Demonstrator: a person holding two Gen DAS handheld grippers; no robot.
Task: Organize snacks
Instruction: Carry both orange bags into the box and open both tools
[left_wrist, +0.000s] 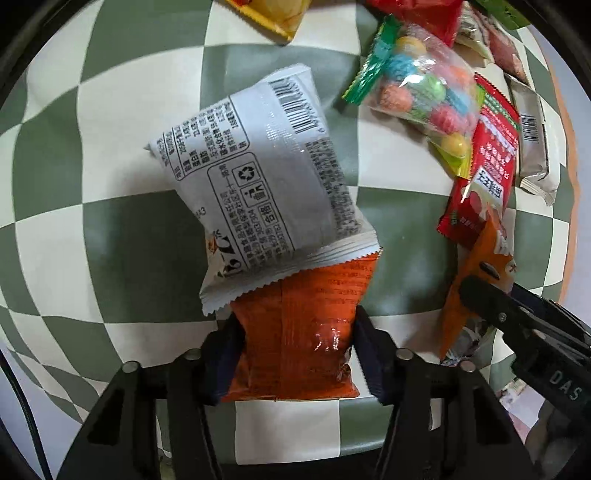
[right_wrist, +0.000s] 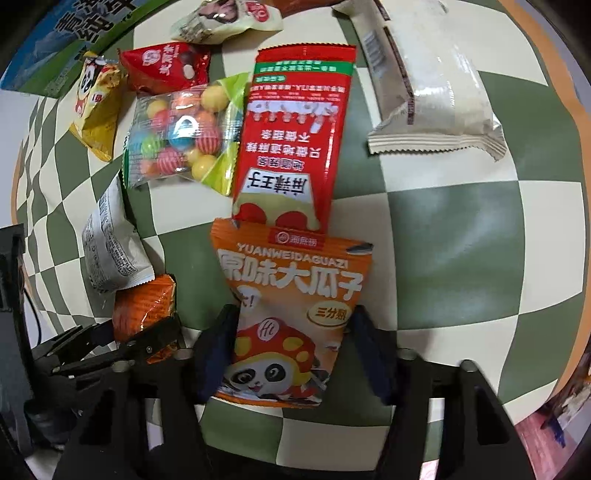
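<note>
My left gripper (left_wrist: 299, 325) is shut on an orange snack packet (left_wrist: 303, 325), seen from its back, just above the checkered cloth. A white packet (left_wrist: 258, 177) overlaps the orange one's far end. My right gripper (right_wrist: 291, 339) is shut on an orange sunflower-seed packet (right_wrist: 295, 302) with a panda mascot. A long red packet (right_wrist: 295, 140) lies just beyond it, its near end touching the seed packet. The right gripper and its packet (left_wrist: 476, 280) show at the right of the left wrist view; the left gripper (right_wrist: 144, 339) shows at lower left of the right wrist view.
A clear bag of coloured candy balls (right_wrist: 181, 140), a yellow packet (right_wrist: 96, 110), a small red packet (right_wrist: 166, 66), a beige packet (right_wrist: 432, 96) and a white packet (right_wrist: 225, 18) lie at the far side of the green-and-white checkered tablecloth (right_wrist: 461, 240). A blue-green box (right_wrist: 74, 33) stands far left.
</note>
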